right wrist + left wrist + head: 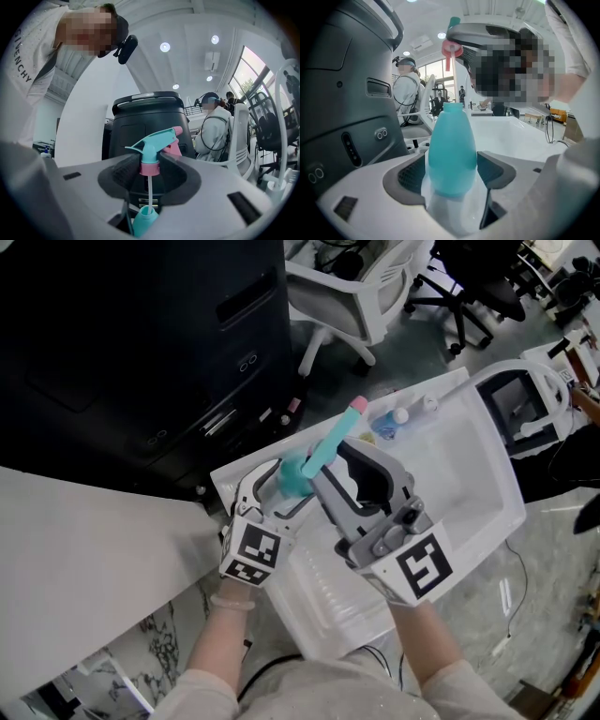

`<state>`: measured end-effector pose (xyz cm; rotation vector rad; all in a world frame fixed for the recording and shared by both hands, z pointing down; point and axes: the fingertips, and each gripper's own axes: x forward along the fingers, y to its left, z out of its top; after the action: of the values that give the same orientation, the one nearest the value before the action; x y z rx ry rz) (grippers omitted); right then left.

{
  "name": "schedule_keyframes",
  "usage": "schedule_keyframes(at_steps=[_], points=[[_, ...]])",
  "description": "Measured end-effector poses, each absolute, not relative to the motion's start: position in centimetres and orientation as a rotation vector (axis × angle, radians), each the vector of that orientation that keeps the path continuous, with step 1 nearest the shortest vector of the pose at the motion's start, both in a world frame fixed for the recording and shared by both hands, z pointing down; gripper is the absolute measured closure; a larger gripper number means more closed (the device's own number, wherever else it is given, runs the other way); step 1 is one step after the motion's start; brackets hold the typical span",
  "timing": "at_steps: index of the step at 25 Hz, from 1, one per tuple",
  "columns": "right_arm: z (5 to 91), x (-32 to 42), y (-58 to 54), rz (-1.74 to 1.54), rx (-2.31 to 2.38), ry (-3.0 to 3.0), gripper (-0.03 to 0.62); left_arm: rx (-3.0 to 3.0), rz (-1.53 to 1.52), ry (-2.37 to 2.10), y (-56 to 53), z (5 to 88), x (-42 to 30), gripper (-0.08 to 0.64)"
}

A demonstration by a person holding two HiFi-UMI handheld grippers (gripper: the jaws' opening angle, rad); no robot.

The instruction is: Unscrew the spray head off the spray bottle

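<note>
Teal plastic is being clamped at the head view's centre. The spray bottle is being held round its body by the left gripper's fingers. The spray head is being pinched at its pink collar by the right gripper's fingers, just above the neck, with the dip tube reaching in. A white tub is being partly hidden by both grippers. The upper left is being filled by a black cabinet.

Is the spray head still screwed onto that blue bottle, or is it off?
Off. The spray head sits clear above the bottle; only its thin tube reaches down to the neck.
</note>
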<state>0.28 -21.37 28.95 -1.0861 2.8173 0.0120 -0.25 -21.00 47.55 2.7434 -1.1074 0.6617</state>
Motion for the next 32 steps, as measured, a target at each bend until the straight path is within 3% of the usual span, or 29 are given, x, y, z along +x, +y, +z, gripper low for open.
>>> schedule_keyframes(at_steps=[32], points=[[22.2,3.1,-19.3,0.144,-1.059,2.723,0.459,2.757,0.616,-1.269,-18.5,41.9,-0.6,0.225]])
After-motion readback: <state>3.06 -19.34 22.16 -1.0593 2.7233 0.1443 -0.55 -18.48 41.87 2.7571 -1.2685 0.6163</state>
